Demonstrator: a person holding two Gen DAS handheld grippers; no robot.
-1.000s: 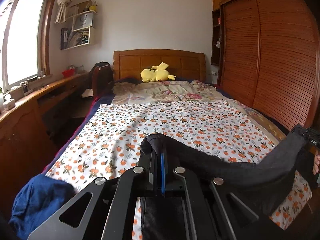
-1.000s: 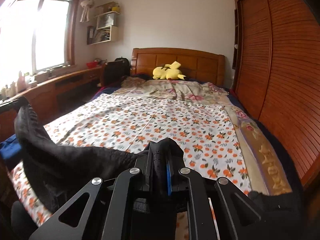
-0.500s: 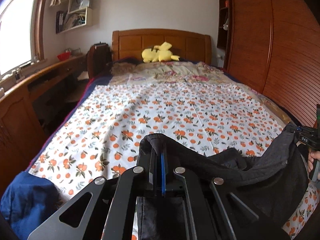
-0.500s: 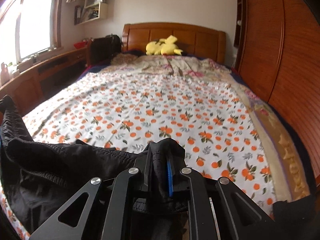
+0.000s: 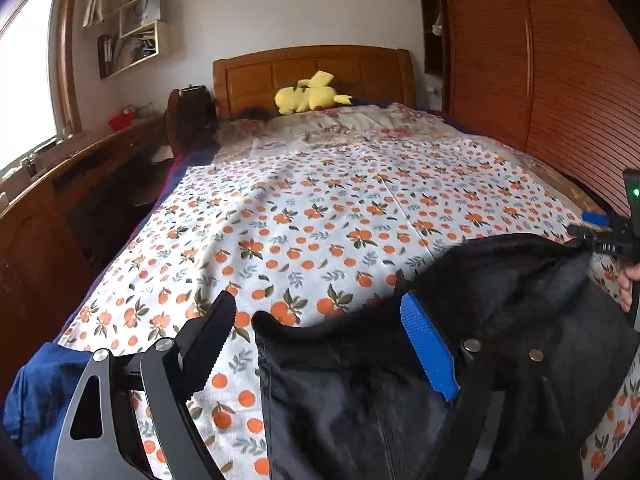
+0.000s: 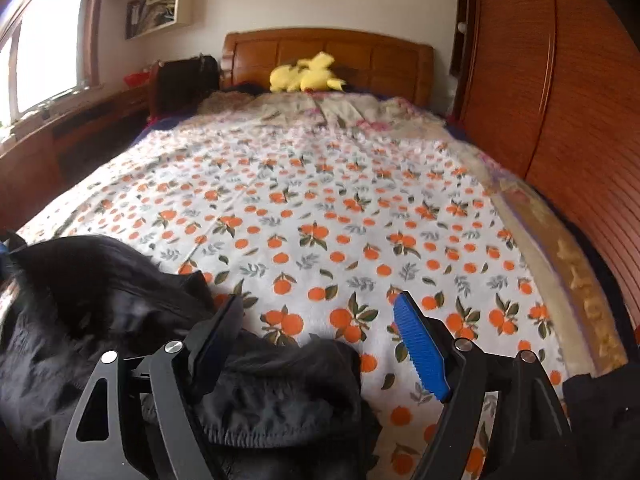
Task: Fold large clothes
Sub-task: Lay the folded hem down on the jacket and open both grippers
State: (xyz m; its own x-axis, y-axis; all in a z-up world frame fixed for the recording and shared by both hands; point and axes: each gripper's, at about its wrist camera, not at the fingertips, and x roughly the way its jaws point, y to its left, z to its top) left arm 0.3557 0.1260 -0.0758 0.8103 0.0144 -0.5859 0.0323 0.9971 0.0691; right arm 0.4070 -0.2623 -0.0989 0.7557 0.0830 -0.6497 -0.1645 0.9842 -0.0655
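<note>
Both the left gripper point(image 5: 320, 344) and right gripper point(image 6: 320, 340) have jaws opening, with the black garment point(image 5: 460, 360) lying loose between them. Best to pull both back toward 6 o'clock — low and level — so the cloth settles flat on the bedsheet point(image 5: 340, 208).

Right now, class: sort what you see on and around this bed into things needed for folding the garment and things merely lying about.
Belongs to the job:
black garment, lying on the orange-print sheet
left gripper, jaws opening, garment loose between them
right gripper, jaws opening over the garment's edge

Just lying about:
yellow plush toy
blue cloth
wall shelf
</note>
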